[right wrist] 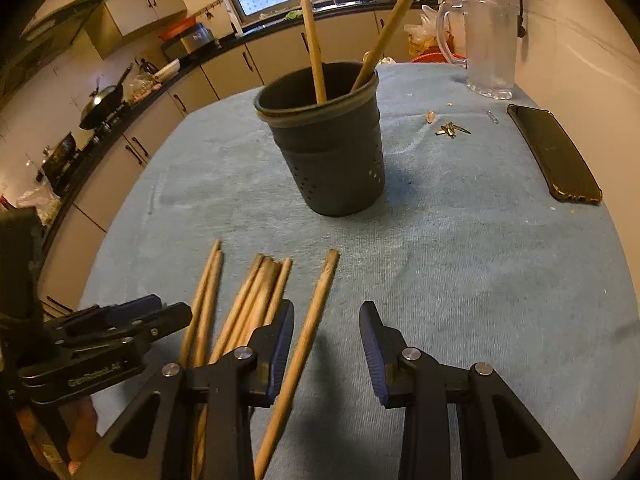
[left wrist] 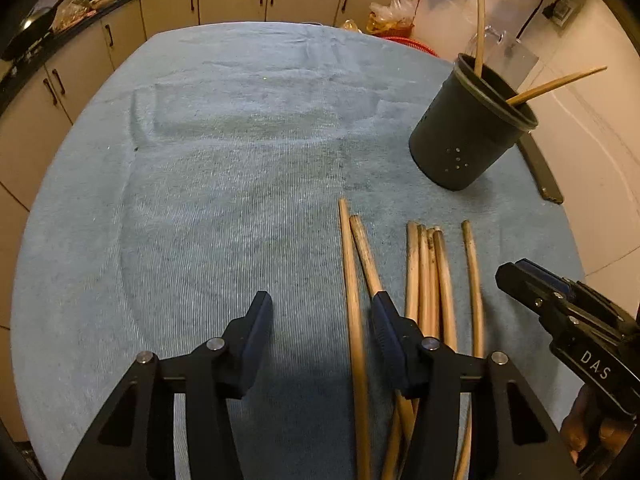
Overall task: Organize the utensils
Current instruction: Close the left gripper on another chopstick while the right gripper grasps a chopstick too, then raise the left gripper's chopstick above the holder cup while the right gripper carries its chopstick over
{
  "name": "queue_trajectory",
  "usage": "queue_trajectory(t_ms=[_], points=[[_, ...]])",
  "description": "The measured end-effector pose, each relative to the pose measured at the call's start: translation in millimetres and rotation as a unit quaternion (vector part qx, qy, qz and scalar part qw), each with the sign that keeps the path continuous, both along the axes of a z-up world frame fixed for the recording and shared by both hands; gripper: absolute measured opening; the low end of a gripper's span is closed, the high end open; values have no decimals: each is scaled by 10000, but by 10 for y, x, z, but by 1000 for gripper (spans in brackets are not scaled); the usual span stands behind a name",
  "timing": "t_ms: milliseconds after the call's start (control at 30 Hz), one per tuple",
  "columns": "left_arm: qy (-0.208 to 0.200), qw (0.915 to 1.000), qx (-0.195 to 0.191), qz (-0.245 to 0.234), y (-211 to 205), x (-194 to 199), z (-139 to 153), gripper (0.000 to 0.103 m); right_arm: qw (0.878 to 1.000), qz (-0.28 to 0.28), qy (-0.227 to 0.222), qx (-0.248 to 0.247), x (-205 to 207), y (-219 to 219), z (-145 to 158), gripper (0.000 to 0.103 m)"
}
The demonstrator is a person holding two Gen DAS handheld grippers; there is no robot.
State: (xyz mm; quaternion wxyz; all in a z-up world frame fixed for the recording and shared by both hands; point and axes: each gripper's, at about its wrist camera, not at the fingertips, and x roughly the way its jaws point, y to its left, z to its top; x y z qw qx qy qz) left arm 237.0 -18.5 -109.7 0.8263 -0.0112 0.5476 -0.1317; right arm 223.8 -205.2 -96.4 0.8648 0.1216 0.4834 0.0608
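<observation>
Here, a desk (left wrist: pixel 240 128) covered by a pale blue ribbed cloth carries a loose row of long, round, tan wooden chopsticks (left wrist: pixel 428 280), lying side by side with their ends toward a dark grey, perforated cylindrical utensil holder (left wrist: pixel 464 140). The holder stands upright beyond the row, and two more wooden chopsticks (right wrist: pixel 316 52) lean inside it.

The left tool (left wrist: pixel 320 312) points down over the near left side of the row. Its jaws stand apart; the leftmost chopstick (left wrist: pixel 352 300) lies between them, with no pad pressing on it, and its right finger (left wrist: pixel 386 320) sits over the next chopstick.

The right tool (right wrist: pixel 326 328) hangs over the right end of the row, jaws also apart. The rightmost chopstick (right wrist: pixel 308 332) runs between them, close beside the left pad, though whether it touches is unclear.

On the desk past the holder lie a black phone (right wrist: pixel 556 156), a clear glass pitcher (right wrist: pixel 488 48) and a few sunflower-seed husks (right wrist: pixel 452 130).
</observation>
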Motion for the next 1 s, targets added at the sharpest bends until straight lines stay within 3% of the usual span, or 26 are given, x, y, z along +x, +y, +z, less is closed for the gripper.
queue_trajectory(t_ms=[133,367,467,567,633,733,1000], points=[[38,9996,259,-45,-96,103,-29,43,9998,35,126,-163,125,28,-86,35],[-15,9954,913,-303,-328,267,-50,41,9987,170,392,-272,284,145,-166,32],[11,9954,915,-279,-362,378,-44,40,9975,226,432,-519,357,221,-192,33],[-76,9944,1022,-257,-339,413,-32,30,9954,378,394,-787,433,303,-201,32],[-214,9929,1134,-303,-339,404,-30,19,9917,514,355,-1127,448,367,-200,22],[-322,9920,1173,-348,-298,352,-22,10,9896,599,284,-1279,386,372,-200,15],[-280,9912,1274,-241,-88,122,2,6,9897,607,347,-1249,165,237,-197,8]])
